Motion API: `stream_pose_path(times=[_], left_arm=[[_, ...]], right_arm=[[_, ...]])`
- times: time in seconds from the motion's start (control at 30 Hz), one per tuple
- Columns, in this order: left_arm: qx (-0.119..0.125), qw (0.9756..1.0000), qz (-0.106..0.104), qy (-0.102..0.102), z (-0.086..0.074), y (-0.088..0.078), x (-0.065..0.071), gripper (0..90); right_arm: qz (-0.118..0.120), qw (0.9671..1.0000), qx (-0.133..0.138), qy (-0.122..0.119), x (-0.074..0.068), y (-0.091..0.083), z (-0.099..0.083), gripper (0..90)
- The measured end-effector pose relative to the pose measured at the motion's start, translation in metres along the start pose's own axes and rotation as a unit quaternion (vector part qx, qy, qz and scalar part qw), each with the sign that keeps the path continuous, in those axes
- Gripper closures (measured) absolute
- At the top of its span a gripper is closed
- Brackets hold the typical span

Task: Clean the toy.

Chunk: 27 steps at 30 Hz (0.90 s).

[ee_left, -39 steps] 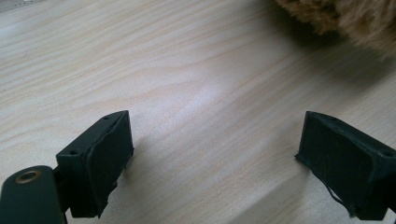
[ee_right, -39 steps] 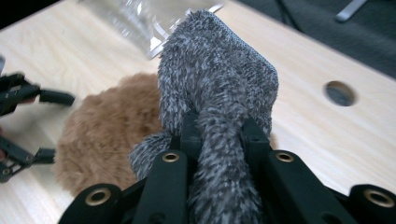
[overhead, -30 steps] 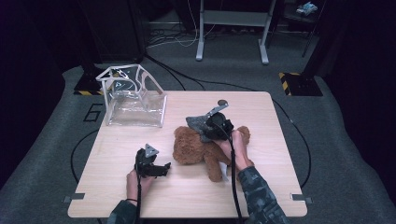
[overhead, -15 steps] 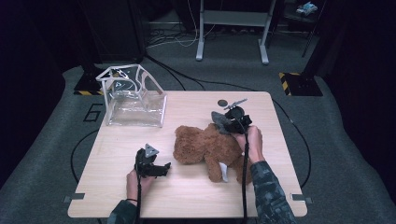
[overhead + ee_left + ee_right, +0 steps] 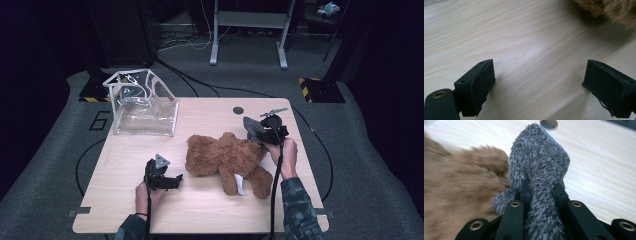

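High view: on the counter (image 5: 125, 200) the brown teddy bear (image 5: 227, 160) lies in the middle, a clear bag (image 5: 145, 115) standing well apart at the far left corner. The right hand-held gripper (image 5: 256, 131), clamped on a grey fuzzy sock (image 5: 536, 170), has drawn off from the bear's leg toward the far right edge, so the sock looks pulled free. The left hand-held gripper (image 5: 172, 181) rests beside the bear, jaws apart, empty.
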<state>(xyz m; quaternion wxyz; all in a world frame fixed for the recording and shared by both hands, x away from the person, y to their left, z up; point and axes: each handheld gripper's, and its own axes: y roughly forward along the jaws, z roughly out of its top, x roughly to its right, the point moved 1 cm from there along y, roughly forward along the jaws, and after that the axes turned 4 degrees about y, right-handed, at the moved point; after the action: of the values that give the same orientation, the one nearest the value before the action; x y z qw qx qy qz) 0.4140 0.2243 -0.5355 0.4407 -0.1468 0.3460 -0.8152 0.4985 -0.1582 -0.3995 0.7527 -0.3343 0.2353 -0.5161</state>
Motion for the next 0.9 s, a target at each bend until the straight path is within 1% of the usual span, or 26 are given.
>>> stream_pose_path(times=[0.03, 0.1, 0.17, 0.2, 0.23, 0.27, 0.3, 0.33, 0.37, 0.4, 0.43, 0.47, 0.5, 0.53, 0.57, 0.6, 0.63, 0.67, 0.7, 0.73, 0.77, 0.9], left_arm=[[0.005, 1.0000, 0.001, -0.007, 0.000, 0.001, 0.001, 9.7], [0.005, 1.0000, 0.001, -0.007, 0.000, 0.001, 0.001, 9.7], [0.005, 1.0000, 0.001, -0.007, 0.000, 0.001, 0.001, 9.7], [0.005, 1.0000, 0.001, -0.007, 0.000, 0.001, 0.001, 9.7], [0.006, 1.0000, 0.002, -0.007, 0.000, 0.001, 0.001, 9.7], [0.005, 1.0000, 0.002, -0.007, 0.000, 0.001, 0.001, 9.7], [0.004, 1.0000, 0.001, -0.005, 0.000, 0.001, 0.001, 9.7], [0.001, 1.0000, 0.000, -0.002, 0.000, 0.000, 0.000, 9.7], [0.002, 1.0000, 0.001, -0.002, 0.000, 0.000, 0.000, 9.7], [0.002, 1.0000, 0.001, -0.002, 0.000, 0.000, 0.000, 9.7], [0.001, 1.0000, 0.000, -0.002, 0.000, 0.000, 0.000, 9.7], [0.001, 1.0000, 0.001, -0.002, 0.000, 0.000, 0.000, 9.7], [0.003, 1.0000, 0.002, -0.003, 0.000, 0.000, 0.000, 9.7], [0.003, 1.0000, 0.002, -0.003, 0.000, 0.000, 0.000, 9.7], [0.008, 0.9999, 0.004, -0.009, 0.000, 0.001, 0.001, 9.7], [0.006, 0.9999, 0.004, -0.008, 0.000, 0.001, 0.001, 9.7], [0.007, 0.9999, 0.004, -0.008, 0.000, 0.001, 0.001, 9.7], [0.007, 0.9999, 0.004, -0.008, 0.000, 0.001, 0.001, 9.7], [0.007, 0.9999, 0.004, -0.008, 0.000, 0.001, 0.001, 9.7], [0.007, 0.9999, 0.004, -0.008, 0.000, 0.001, 0.001, 9.7], [0.007, 0.9999, 0.004, -0.008, 0.000, 0.001, 0.001, 9.7], [0.007, 0.9999, 0.004, -0.008, 0.000, 0.001, 0.001, 9.7]], right_arm=[[0.005, 0.9999, 0.010, 0.002, -0.003, -0.008, 0.001, 76.4], [0.020, 0.9993, 0.032, -0.005, -0.011, -0.022, 0.005, 76.4], [0.036, 0.9980, 0.050, -0.014, -0.021, -0.035, 0.007, 76.4], [0.042, 0.9971, 0.057, -0.027, -0.027, -0.039, 0.009, 76.4], [0.049, 0.9963, 0.062, -0.033, -0.032, -0.041, 0.010, 76.4], [0.058, 0.9955, 0.064, -0.039, -0.041, -0.045, 0.010, 76.3], [0.063, 0.9946, 0.067, -0.048, -0.046, -0.046, 0.011, 76.3], [0.074, 0.9932, 0.072, -0.053, -0.055, -0.047, 0.010, 76.3], [0.082, 0.9922, 0.073, -0.059, -0.064, -0.047, 0.010, 76.2], [0.089, 0.9902, 0.076, -0.077, -0.069, -0.046, 0.009, 76.1], [0.097, 0.9885, 0.076, -0.087, -0.080, -0.043, 0.008, 76.0], [0.100, 0.9872, 0.073, -0.101, -0.088, -0.040, 0.007, 75.9], [0.104, 0.9864, 0.072, -0.105, -0.094, -0.036, 0.005, 75.9], [0.107, 0.9863, 0.058, -0.110, -0.104, -0.031, 0.003, 75.7], [0.107, 0.9850, 0.055, -0.124, -0.110, -0.024, 0.002, 75.6], [0.110, 0.9853, 0.045, -0.123, -0.114, -0.020, 0.000, 75.6], [0.113, 0.9838, 0.038, -0.134, -0.118, -0.012, -0.002, 75.5], [0.111, 0.9836, 0.031, -0.139, -0.120, -0.007, -0.004, 75.5], [0.102, 0.9837, 0.026, -0.146, -0.123, 0.000, -0.007, 75.5], [0.099, 0.9834, 0.020, -0.151, -0.123, 0.004, -0.009, 75.6], [0.096, 0.9847, 0.017, -0.145, -0.123, 0.005, -0.011, 75.6], [0.076, 0.9849, 0.023, -0.154, -0.117, 0.003, -0.014, 75.9]])
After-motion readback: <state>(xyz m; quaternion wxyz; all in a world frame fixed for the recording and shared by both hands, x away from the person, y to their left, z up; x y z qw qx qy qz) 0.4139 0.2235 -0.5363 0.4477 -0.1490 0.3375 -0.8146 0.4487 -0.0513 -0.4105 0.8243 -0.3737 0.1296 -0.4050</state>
